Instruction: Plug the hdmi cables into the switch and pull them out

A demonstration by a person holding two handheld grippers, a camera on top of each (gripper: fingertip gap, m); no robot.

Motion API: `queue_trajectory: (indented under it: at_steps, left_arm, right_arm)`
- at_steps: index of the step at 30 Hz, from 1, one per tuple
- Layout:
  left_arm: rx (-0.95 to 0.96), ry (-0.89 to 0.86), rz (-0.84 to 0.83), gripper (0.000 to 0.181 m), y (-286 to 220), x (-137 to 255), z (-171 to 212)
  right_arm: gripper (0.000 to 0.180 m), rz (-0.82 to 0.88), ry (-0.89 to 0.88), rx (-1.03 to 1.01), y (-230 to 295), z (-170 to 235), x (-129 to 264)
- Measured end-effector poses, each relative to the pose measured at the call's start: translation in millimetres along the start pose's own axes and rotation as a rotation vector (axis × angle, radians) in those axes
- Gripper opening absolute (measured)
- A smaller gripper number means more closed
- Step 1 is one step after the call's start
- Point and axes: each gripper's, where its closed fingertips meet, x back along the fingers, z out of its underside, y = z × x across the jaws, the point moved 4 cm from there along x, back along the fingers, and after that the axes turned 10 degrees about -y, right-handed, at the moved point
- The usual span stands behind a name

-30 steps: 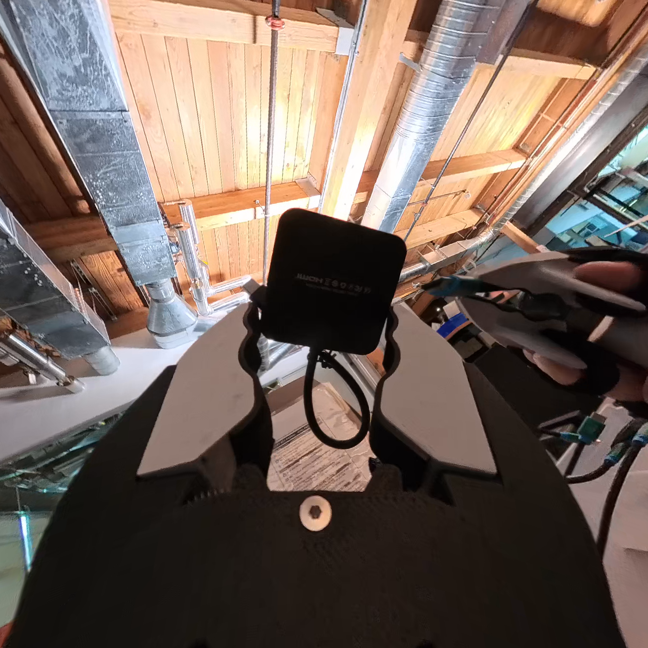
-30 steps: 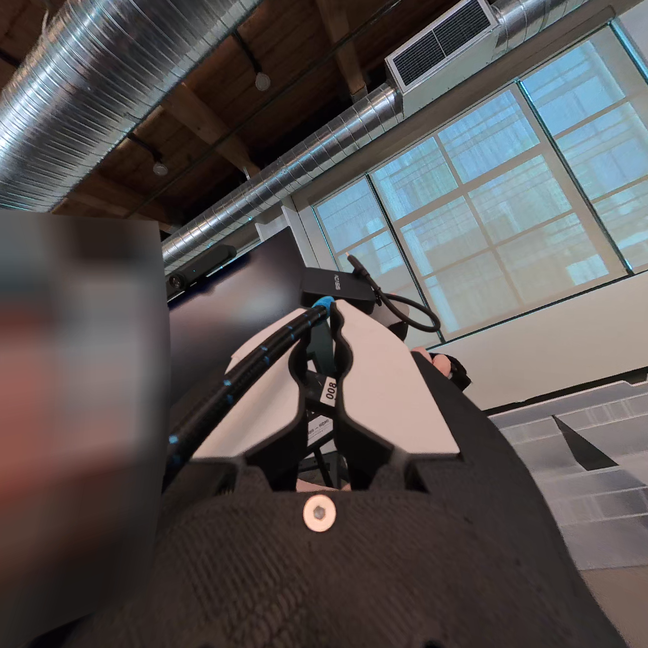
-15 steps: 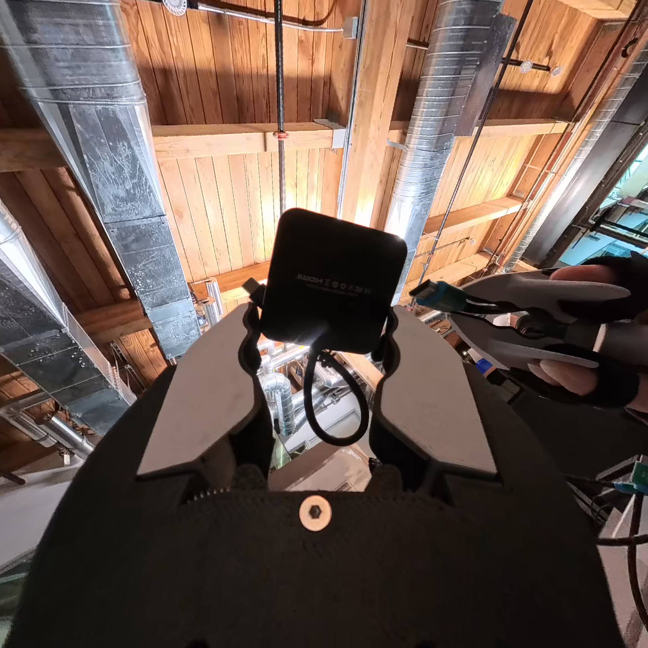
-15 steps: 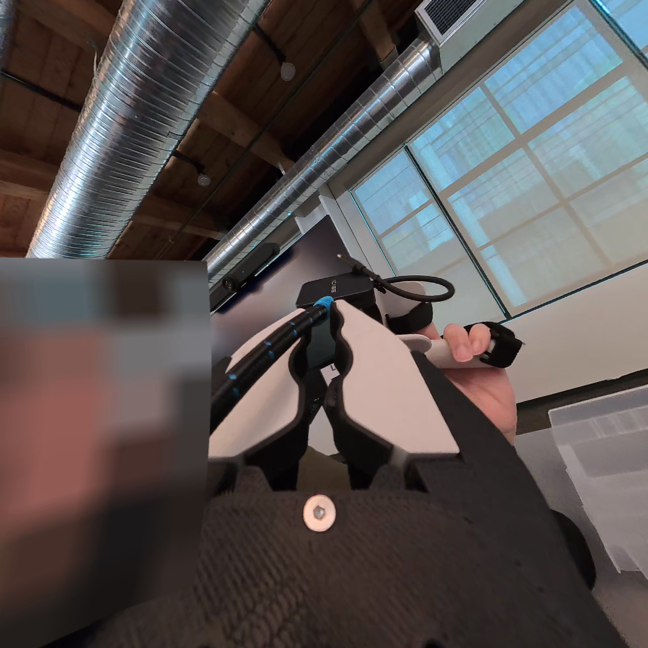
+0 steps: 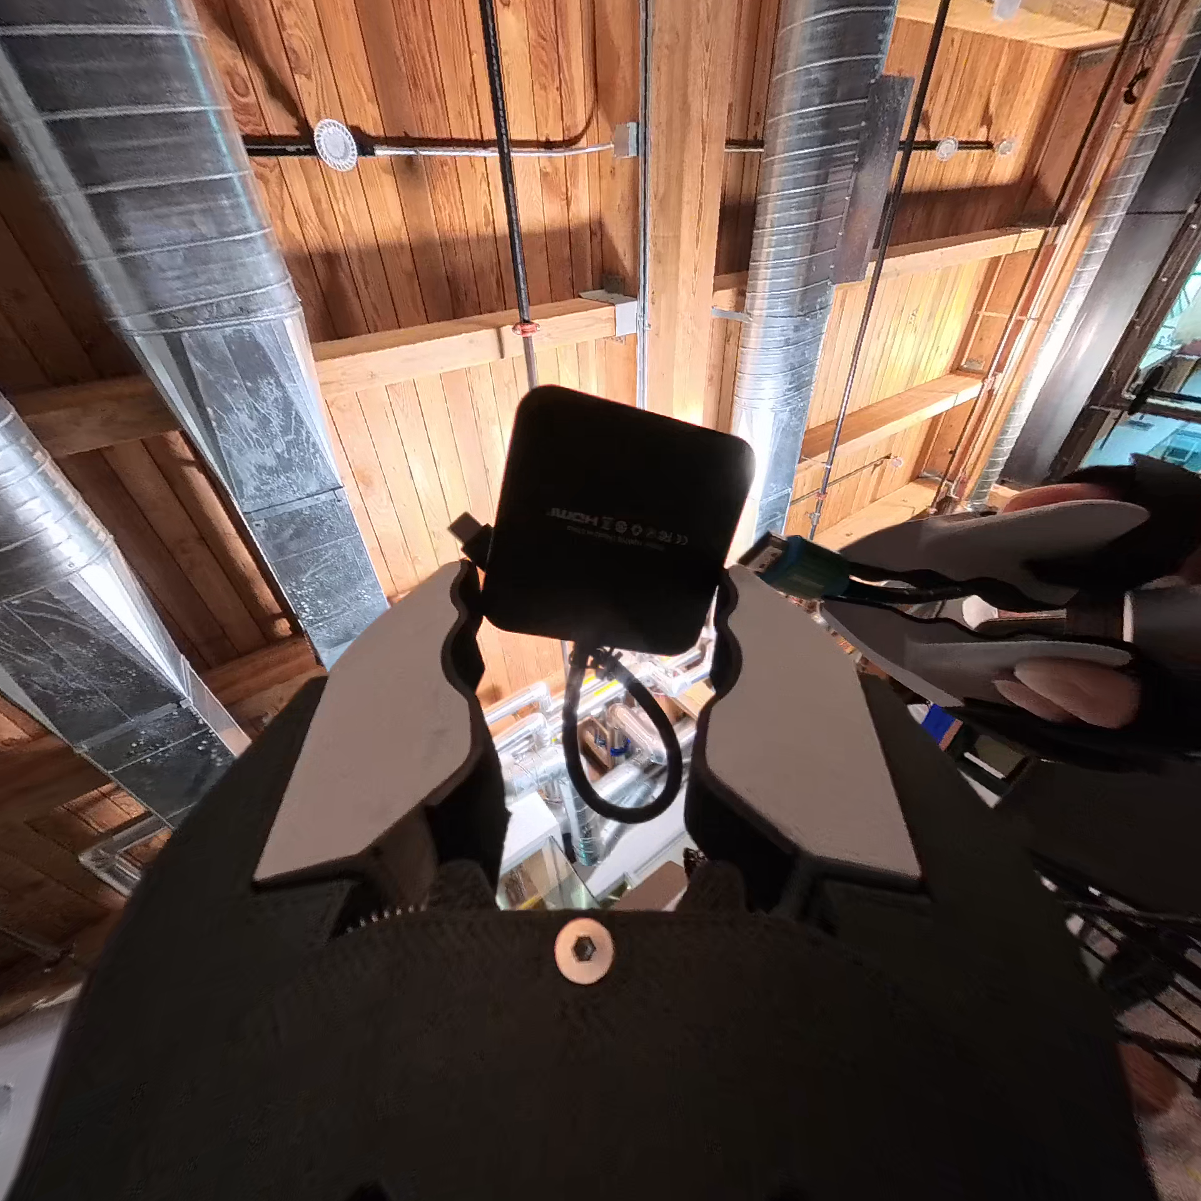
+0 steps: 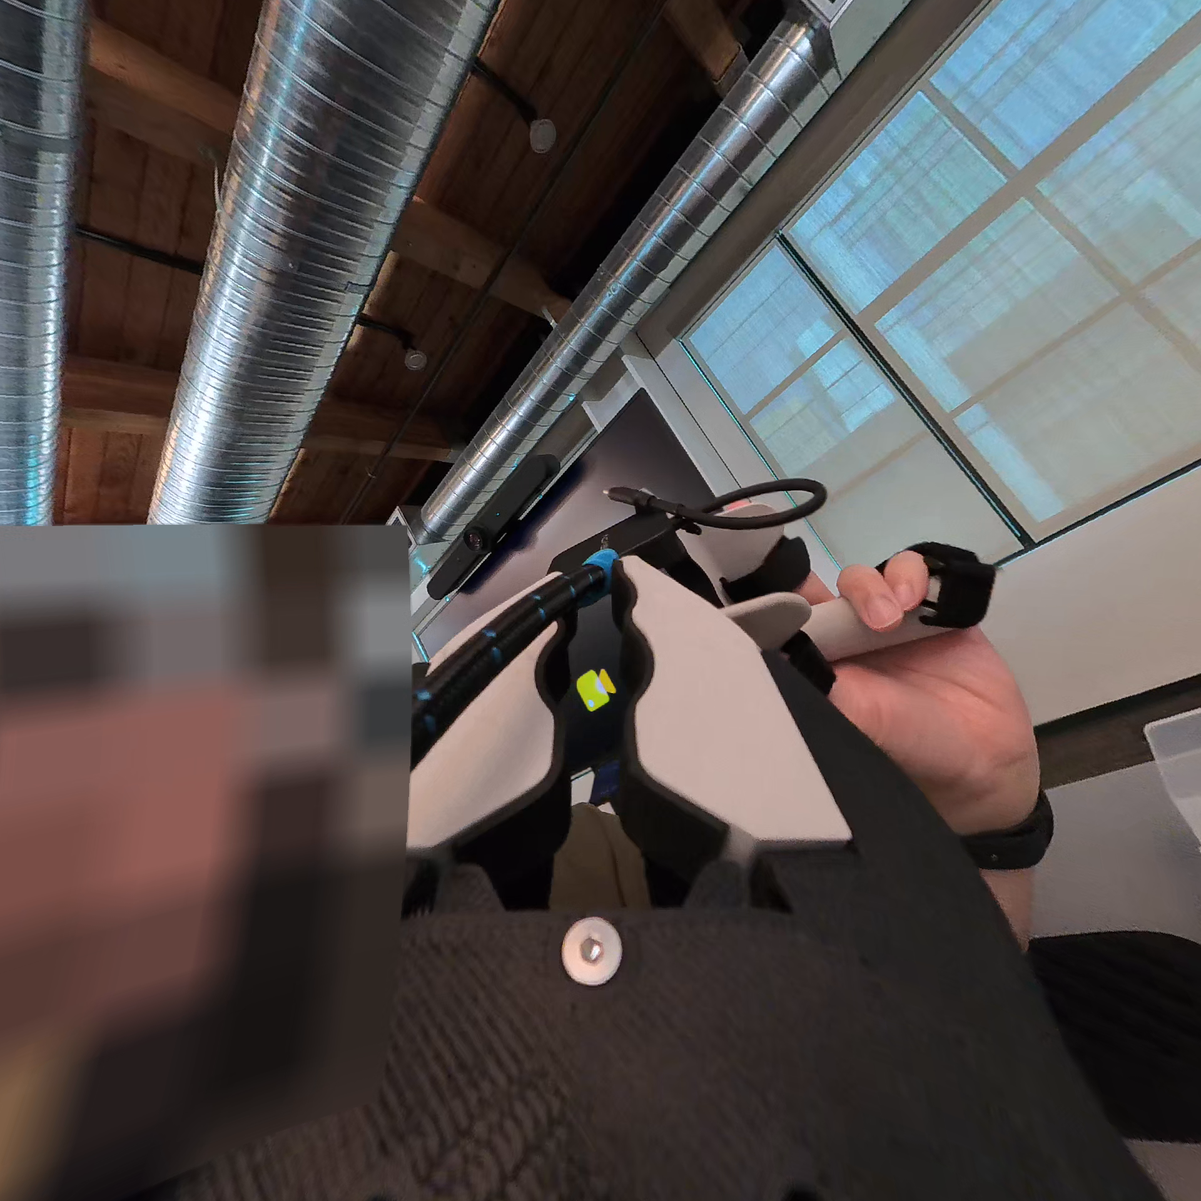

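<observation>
My left gripper [image 5: 593, 578] is shut on the black square HDMI switch [image 5: 617, 520] and holds it up toward the ceiling. A short black pigtail cable [image 5: 617, 747] loops below the switch. My right gripper [image 6: 601, 572] is shut on a teal HDMI plug [image 5: 799, 572] with a black braided cable [image 6: 494, 650]. In the left wrist view the plug tip sits just right of the switch's right edge, a small gap apart. In the right wrist view the switch [image 6: 617, 542] shows edge-on just beyond the plug [image 6: 598, 565].
Wooden ceiling with silver ducts [image 5: 786, 325] overhead. A person's left hand [image 6: 923, 702] holds the left gripper's handle. A dark monitor [image 6: 650, 468] with a camera bar [image 6: 494, 526] and large windows [image 6: 975, 292] lie behind. A clear plastic bin [image 6: 1176, 767] is at the right.
Both grippers have tilted further upward. The teal plug has moved left, closer to the switch's right edge. The switch stays held.
</observation>
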Motion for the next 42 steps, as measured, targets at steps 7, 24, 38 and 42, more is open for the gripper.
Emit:
queue_trajectory:
  at_steps: [7,24,38,42]
  left_arm:
    - [-0.043,0.027,0.024,0.069,1,1,4]
    - [1.022,1.495,0.529,0.068,-158,120,167]
    - [1.138,1.973,0.817,0.068,-228,230,168]
    - [1.205,2.014,0.788,0.068,-227,234,166]
  right_arm:
    - [0.01,0.016,0.004,0.01,-2,2,0]
    - [0.011,0.346,0.013,0.774,5,-94,53]
    - [0.01,0.386,0.058,0.817,-2,-101,61]
    - [0.01,0.388,0.09,0.824,-6,-97,60]
